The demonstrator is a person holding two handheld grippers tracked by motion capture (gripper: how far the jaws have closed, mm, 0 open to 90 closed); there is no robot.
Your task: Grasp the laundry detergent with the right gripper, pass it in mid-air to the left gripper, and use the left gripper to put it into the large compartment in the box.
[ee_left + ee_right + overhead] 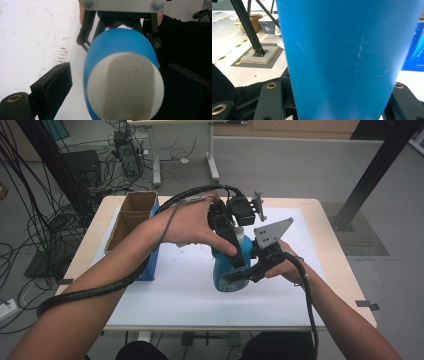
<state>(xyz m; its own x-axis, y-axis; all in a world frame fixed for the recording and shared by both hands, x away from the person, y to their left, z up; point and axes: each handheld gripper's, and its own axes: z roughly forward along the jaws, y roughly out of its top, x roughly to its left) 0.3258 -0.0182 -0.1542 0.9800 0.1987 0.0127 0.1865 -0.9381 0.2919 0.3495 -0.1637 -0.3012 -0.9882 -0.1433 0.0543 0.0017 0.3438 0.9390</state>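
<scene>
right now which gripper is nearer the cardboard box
Left. The left gripper is at the top of the blue bottle, on the side toward the cardboard box; the right gripper clamps the bottle's far side.

bottle [347,57] blurred, perhaps cropped, label unreadable

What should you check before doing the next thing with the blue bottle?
1. Right gripper clamped on the blue bottle: ok, its jaws press the bottle's sides.
2. Left gripper lined up over the white cap: ok, the cap sits between its open jaws.
3. Left jaws touching the cap: not ok, gaps show on both sides.
4. Bottle upright: ok, it stands about straight in the high view.
5. Cap tight or loose: cannot tell.
6. Cardboard box out of the way: ok, it sits apart at the table's left.
</scene>
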